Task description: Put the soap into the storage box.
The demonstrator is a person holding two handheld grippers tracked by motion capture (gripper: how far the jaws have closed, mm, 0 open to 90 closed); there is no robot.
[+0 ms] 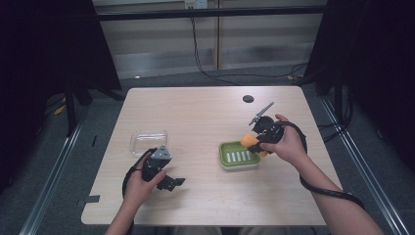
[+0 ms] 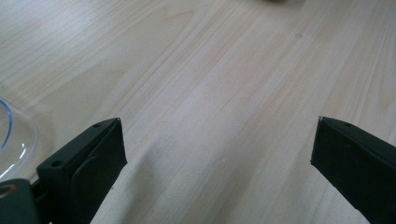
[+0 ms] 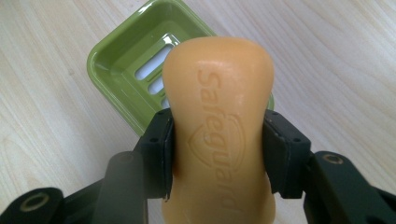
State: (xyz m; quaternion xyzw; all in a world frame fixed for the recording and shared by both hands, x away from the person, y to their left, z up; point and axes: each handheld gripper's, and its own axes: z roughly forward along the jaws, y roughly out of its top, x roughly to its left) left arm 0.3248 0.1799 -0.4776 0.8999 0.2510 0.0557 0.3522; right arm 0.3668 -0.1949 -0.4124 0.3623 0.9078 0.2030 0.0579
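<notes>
**Soap bar gripped above the green dish**

The orange soap bar (image 3: 219, 126) sits pinched between the jaws of the right tool (image 1: 260, 140), its long sides pressed by the black pads, so the embossed face points up at the camera. It hangs in the air over the near edge of the green soap dish (image 3: 122, 70), not resting in it. Holding it by the narrow waist likely keeps the slippery bar from sliding out, and the position over the dish suggests it is about to be lowered onto the slotted floor or has been lifted clear of it; which one cannot be told.

The left tool (image 1: 164, 177) lies low on the desk (image 1: 205, 112), jaws spread wide with nothing between them, apparently parked out of the way. Just beside it stands a clear plastic lid or tray (image 1: 148, 140).

The right gripper view gives the lettering on the bar and the dish's white slots, which the high view is too small to resolve. The high view gives the layout: dish near the desk's middle right, clear tray to the left, a small dark disc (image 1: 248, 98) near the far edge. The left gripper view adds bare wood grain and a corner of the clear tray (image 2: 14, 140).
</notes>
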